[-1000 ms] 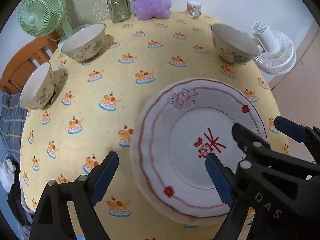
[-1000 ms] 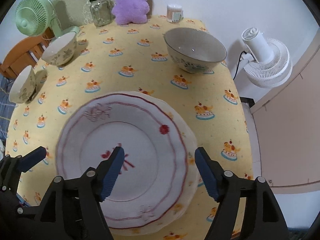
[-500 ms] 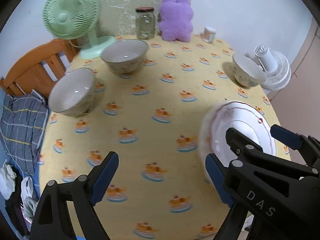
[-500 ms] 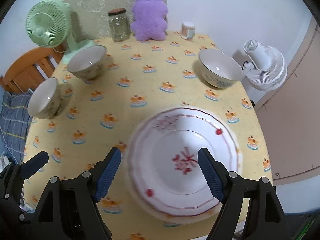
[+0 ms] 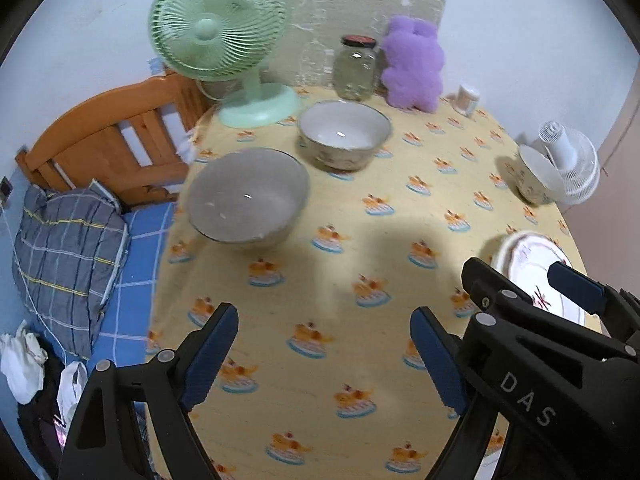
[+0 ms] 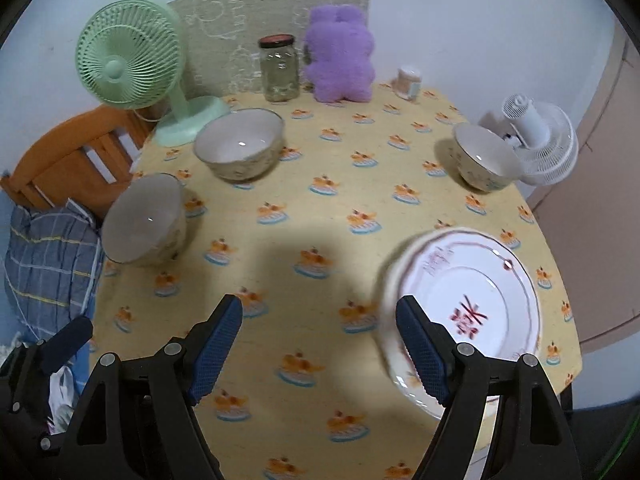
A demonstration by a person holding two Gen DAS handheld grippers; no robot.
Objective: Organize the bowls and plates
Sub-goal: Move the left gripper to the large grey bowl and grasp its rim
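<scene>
Both grippers hang above the near half of the desk (image 6: 304, 200) with nothing between their jaws: the left gripper (image 5: 324, 354) is released and empty, and the right gripper (image 6: 320, 346) is likewise spread wide and empty. This suits a reach toward the next item, since open jaws can straddle a bowl rim without adjustment. The plate stack (image 6: 464, 308) sits at the right near edge of the desk, just beside the right gripper's right finger; it appears to serve as the collection point for the plates. The top plate is white with a scalloped rim, thin red rings and a red motif at its centre. Three bowls stand apart on the yellow patterned cloth: the near left bowl (image 5: 246, 196) at the left edge, the rear bowl (image 5: 344, 134) just in front of the green fan (image 5: 224, 36), and the right bowl (image 6: 486, 158) near the white fan (image 6: 536, 140). Each is white inside with a floral band outside. The bowls are judged not yet gathered; the near left bowl is the closest candidate.
</scene>
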